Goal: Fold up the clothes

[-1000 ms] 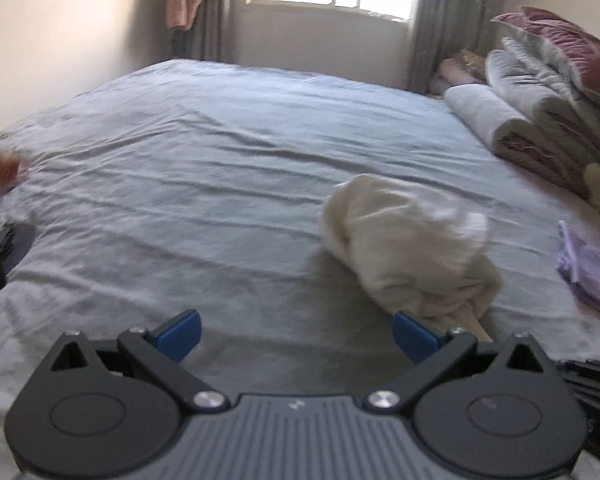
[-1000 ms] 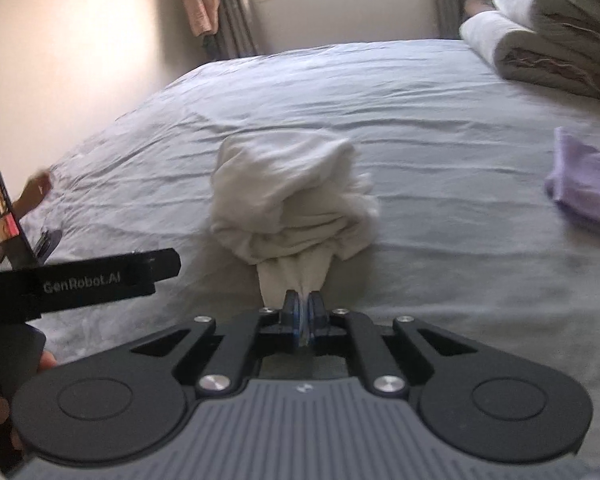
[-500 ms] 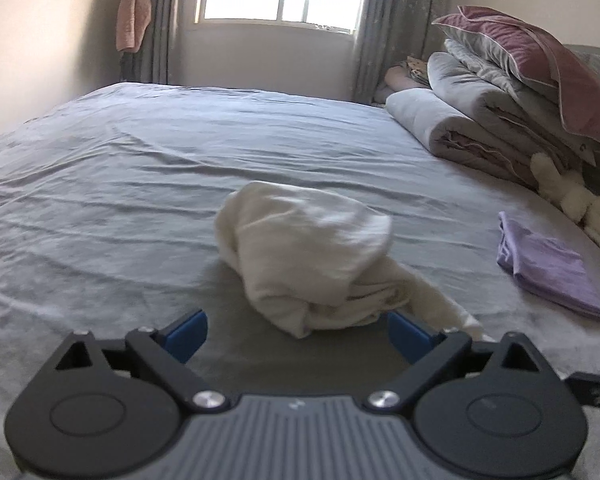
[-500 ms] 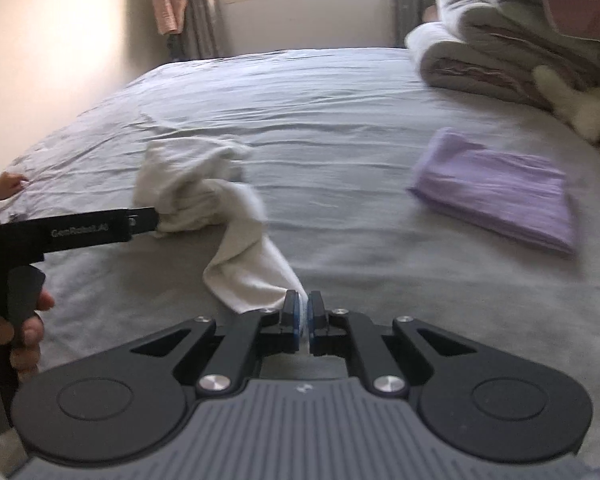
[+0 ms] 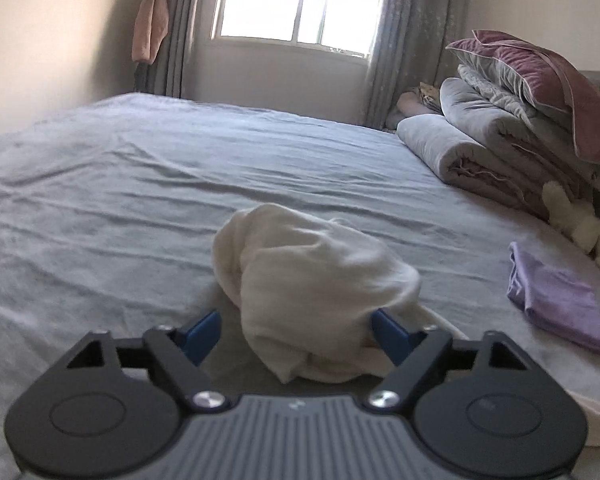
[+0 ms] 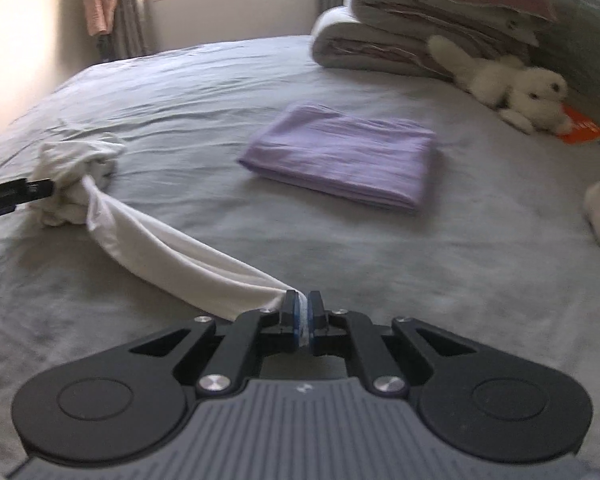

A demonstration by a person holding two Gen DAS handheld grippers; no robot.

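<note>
The white cloth lies bunched up on the gray bed, right in front of my left claw. One long end of it stretches away from the bunch to my right claw, like a rope pulled off to the right. My right claw is shut tight on that end. My left claw is nearer to the bunch. Its jaws have just been closing, and the bunch sits between them, but I see a gap on the left side, so it does not squeeze yet. The folded purple cloth lies well apart.
</note>
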